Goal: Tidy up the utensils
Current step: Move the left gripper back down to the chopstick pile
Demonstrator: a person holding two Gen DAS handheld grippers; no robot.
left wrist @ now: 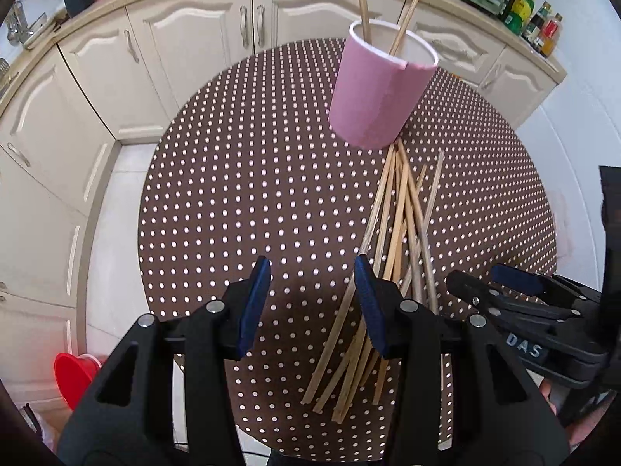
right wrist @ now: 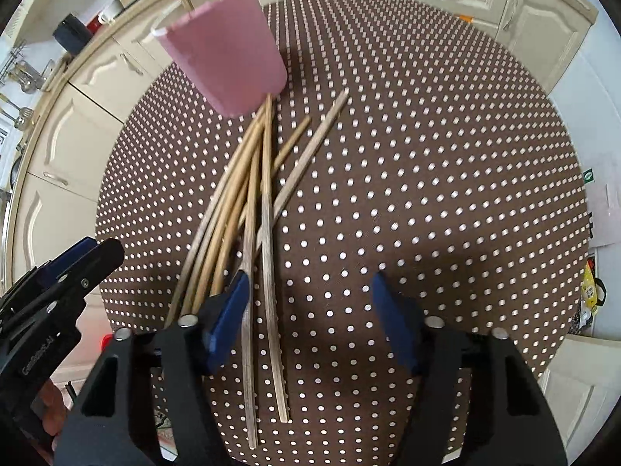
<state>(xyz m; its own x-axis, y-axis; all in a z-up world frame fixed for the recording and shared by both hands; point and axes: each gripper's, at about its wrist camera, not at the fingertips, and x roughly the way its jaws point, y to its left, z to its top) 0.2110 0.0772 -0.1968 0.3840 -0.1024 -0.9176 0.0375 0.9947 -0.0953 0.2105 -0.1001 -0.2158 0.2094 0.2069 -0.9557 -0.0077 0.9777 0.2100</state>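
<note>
Table (left wrist: pixel 240 194): a big round table with a brown cloth full of white dots. Everything for the job sits on it, so both hands can reach.

Cupboards (left wrist: pixel 194 39): cream kitchen doors run behind the table. They are not part of the job.

Pink cup (left wrist: pixel 382 85): it stands upright on the far part of the table. It is tall and pink on the outside, with a white rim. Its mouth is open at the top, so I think it is the home for the sticks.

Sticks in the cup (left wrist: pixel 411 7): two long sticks stand inside it and lean on the rim (they poke way up out of the top). So a small part of the job looks done.

Pile of sticks (left wrist: pixel 392 240): many thin, pale wooden sticks, like chopsticks, lie flat on the cloth in a messy fan. They cross over each other. Their far ends come close together right by the bottom of the cup, and their near ends spread out toward the grippers. A crossed stick may drag its neighbors along when it is lifted.

Left gripper (left wrist: pixel 312 303): its blue fingers are spread wide with nothing between them. It hangs over the near end of the pile, and its right finger is over some sticks.

Right gripper (right wrist: pixel 310 322): its fingers are spread wide too, and hold nothing. Two sticks run under the gap by its left finger, so it looks ready to come down on one.
</note>
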